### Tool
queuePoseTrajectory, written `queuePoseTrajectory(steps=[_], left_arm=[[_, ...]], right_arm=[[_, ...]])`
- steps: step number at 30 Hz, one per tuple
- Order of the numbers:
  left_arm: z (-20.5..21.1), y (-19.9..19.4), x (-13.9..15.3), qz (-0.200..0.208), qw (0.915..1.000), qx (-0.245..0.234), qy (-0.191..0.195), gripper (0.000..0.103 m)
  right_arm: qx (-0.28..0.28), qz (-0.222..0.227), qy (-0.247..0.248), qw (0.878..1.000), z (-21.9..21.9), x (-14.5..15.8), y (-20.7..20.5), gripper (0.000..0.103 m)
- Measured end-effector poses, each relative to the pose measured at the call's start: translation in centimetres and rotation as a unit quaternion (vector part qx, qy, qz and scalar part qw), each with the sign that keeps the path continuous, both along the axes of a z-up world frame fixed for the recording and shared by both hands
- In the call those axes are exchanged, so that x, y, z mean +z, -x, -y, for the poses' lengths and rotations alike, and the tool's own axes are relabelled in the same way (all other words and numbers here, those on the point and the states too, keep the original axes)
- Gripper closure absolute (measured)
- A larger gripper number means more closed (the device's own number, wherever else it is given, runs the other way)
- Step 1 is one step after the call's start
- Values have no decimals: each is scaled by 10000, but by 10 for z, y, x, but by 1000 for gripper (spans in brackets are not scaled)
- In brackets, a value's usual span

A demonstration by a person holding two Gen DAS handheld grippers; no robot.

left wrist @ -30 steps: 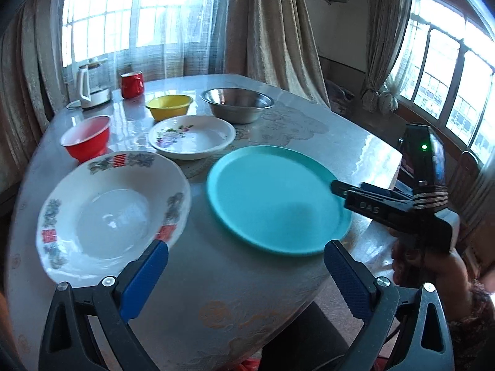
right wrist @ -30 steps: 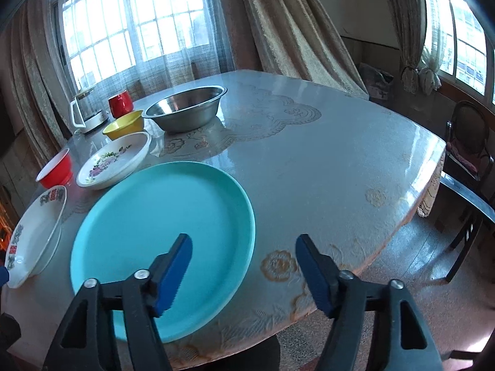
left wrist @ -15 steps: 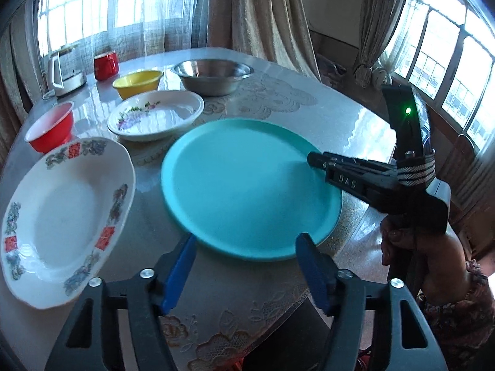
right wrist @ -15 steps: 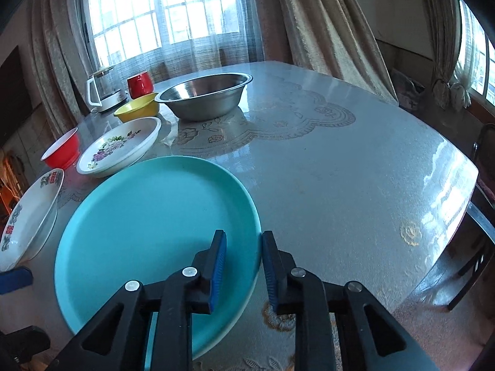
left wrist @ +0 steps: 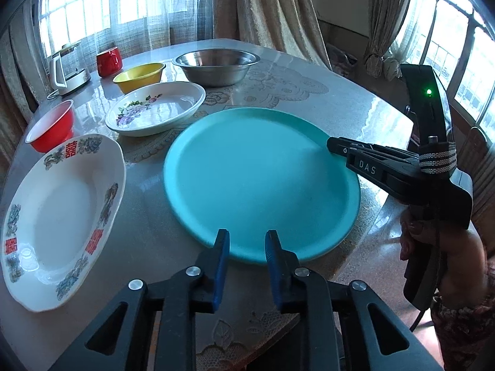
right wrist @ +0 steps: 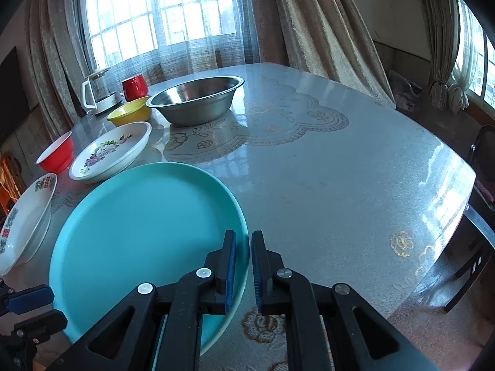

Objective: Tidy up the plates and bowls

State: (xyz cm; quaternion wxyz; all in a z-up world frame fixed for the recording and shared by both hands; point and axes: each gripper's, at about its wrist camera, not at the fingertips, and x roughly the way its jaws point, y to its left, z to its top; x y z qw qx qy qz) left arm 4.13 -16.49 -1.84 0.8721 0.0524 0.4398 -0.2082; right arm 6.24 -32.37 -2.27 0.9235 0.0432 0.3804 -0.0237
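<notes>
A large teal plate [left wrist: 260, 182] lies at the near edge of the table; it also shows in the right wrist view [right wrist: 145, 235]. My right gripper [right wrist: 243, 258] is shut on its right rim; I see it from the side in the left wrist view [left wrist: 335, 147]. My left gripper [left wrist: 246, 247] is nearly shut around the plate's near rim, with a narrow gap between its blue pads. A white plate with red characters [left wrist: 58, 216] lies to the left. A floral plate [left wrist: 154, 108], a red bowl [left wrist: 51, 125], a yellow bowl [left wrist: 139, 75] and a steel bowl [left wrist: 216, 65] stand behind.
A red mug [left wrist: 108, 61] and a white kettle [left wrist: 66, 71] stand at the far left of the table [right wrist: 324, 167]. A dark chair [right wrist: 476, 204] stands off the table's right edge. Curtained windows lie behind.
My right gripper closed onto the teal plate's rim. My left gripper swung right from the white plate to the teal plate's near rim and narrowed from wide open to almost shut.
</notes>
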Motion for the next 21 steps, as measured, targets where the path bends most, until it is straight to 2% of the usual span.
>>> queuePoseTrajectory(steps=[2,4,7,10,13,14,17,18,20,21], left_arm=[[1,-2,-1,-35,10000,-17,48,79],[2,-6,-1,-28,9999,43,93,78],[1,-12,0,-84,9995,130,276,70],[2,-17,-1,-42,9992,339,186,66],[2,-23,-8,-221,9987,394,253,57],[3,-25,-11,-288,9984,407,261,57],[8,-27,-13,-106,9988,442,201,61],[8,-28,-13,-63,9986,496,165,64],[7,-34,-14,31,9979,643,104,76],[6,-37,-14,64,9976,680,100,77]], right_arm=[[-108,34,58,9999,5,0,1,93],[-177,31,-103,9998,12,-1,0,93],[-199,44,-174,9996,15,-1,1,93],[-226,56,-152,9996,17,-1,3,93],[-346,69,-83,9993,20,-2,5,93],[-355,74,-124,9993,23,-2,5,93],[-406,82,-207,9989,26,-2,7,93],[-416,87,-199,9989,27,-3,7,93],[-440,85,-203,9988,27,-3,8,93],[-447,82,-215,9987,28,-3,8,93]])
